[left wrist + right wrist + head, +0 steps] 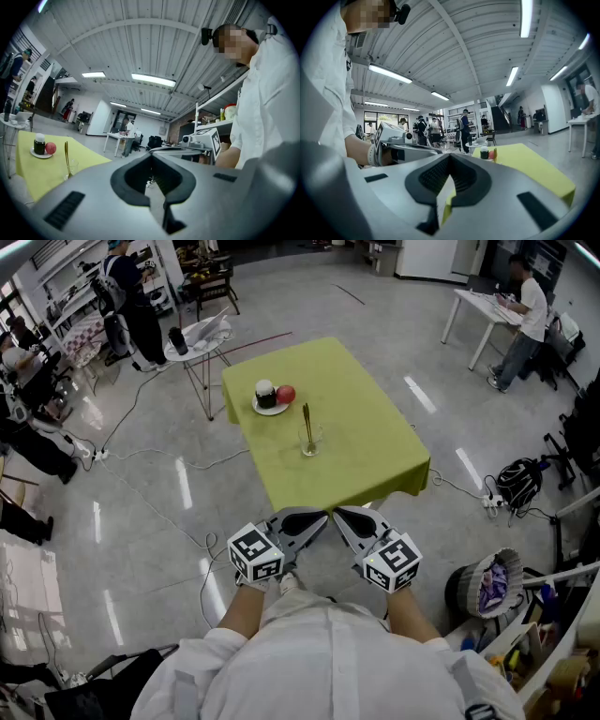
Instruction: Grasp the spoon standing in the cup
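Yellow-green cloth covers the rectangular tabletop (375,460), which stands on a glossy grey floor (141,521) well ahead of the person. Near its middle sits a small clear glass cup (310,442). A slim gold-coloured metal spoon (307,418) stands upright in it, the handle rising above the rim. Just beyond the cup, toward the far left corner, a round white plate (273,410) carries a dark jar with a white lid (265,393) and a red apple (286,394) side by side.

Both tools are held low and close to the person's body, short of the near edge of the tabletop and well apart from the cup. The left claw (322,516) has its two grey jaws together at the tips. Its own view shows only a hollow diamond-shaped gap behind the meeting point, with nothing in it. The right claw (339,514) is the same: jaws together, nothing between them. The two claws angle inward, so their tips lie near each other. Each tool carries a white cube with black square markers (255,554).

From the left gripper view, the spoon (66,157) and cup (71,169) appear far to the left, past the plate (41,154). From the right gripper view, the jar (484,153) and apple (491,155) show small in the distance on the yellow-green cloth.
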Demonstrator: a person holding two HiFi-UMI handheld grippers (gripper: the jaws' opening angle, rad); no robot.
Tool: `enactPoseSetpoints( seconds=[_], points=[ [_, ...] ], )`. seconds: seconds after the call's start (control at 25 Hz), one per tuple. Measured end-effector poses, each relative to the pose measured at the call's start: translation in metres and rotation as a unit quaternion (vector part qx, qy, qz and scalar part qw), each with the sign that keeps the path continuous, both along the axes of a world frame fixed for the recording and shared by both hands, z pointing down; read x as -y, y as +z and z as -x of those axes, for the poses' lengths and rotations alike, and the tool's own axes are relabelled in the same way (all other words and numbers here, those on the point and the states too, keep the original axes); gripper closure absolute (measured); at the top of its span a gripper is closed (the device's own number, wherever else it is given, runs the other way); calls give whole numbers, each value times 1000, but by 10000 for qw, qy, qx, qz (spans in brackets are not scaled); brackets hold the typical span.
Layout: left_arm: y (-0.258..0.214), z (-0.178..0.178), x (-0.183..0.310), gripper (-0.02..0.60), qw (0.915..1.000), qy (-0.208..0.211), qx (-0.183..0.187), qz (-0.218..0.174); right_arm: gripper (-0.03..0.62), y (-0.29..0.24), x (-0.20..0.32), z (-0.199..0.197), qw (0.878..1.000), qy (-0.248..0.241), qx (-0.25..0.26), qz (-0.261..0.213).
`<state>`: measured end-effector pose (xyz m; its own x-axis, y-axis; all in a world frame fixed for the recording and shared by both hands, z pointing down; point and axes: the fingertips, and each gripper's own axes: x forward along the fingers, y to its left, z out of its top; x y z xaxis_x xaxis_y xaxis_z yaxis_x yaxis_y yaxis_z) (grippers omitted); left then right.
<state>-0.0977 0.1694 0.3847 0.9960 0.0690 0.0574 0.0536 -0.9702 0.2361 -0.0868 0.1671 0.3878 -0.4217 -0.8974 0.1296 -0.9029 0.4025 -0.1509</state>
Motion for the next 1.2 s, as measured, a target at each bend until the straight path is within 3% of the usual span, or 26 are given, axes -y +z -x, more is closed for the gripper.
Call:
enactPoseSetpoints(
  seconds=[0.28,0.52,1.2],
  points=[
    [10,3,1,577,9999,31,114,44,591,4,4,3,10000,-50,43,-5],
    [16,1,-1,577,9996,151,256,38,589,-7,5,-2,9974,-166,668,-199],
    [24,-4,-18,577,9989,205,432,36,589,5,-13,-7,9990,-196,405,-35]
  ],
)
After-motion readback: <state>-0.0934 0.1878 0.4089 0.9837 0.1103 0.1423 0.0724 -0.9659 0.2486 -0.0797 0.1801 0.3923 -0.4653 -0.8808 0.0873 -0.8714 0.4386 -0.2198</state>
